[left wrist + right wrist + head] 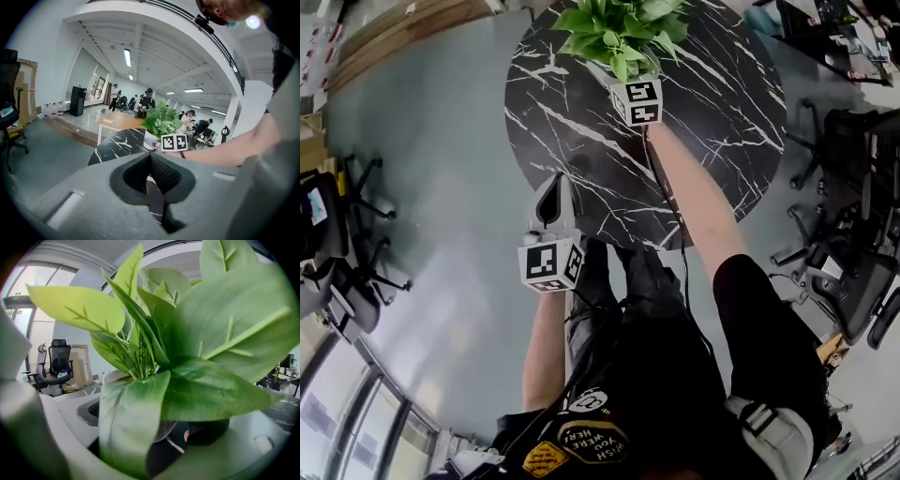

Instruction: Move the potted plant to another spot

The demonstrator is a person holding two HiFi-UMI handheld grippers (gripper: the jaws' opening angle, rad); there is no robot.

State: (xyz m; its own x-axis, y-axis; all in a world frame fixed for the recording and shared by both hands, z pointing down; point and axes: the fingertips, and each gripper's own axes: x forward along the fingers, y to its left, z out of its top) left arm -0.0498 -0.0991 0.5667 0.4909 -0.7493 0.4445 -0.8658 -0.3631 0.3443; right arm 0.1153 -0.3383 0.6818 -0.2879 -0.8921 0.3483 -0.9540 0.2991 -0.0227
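The potted plant (619,33), green leaves in a white pot (606,75), stands at the far side of the round black marble table (712,141). My right gripper (623,73) reaches in under the leaves, its marker cube just behind the pot. In the right gripper view the leaves (187,357) fill the picture. The pot (165,427) sits between the wide-apart jaws of the right gripper (164,444), and foliage hides any contact. My left gripper (555,187) hovers at the table's near-left edge, far from the plant. The left gripper (151,161) has its jaws together with nothing between them; the plant (161,119) shows ahead.
Office chairs stand on the grey floor at the left (342,244) and at the right (853,272). Beyond the marble table are a wooden table (119,123), a black cabinet (77,101) and several people. Another chair (58,364) shows left of the plant.
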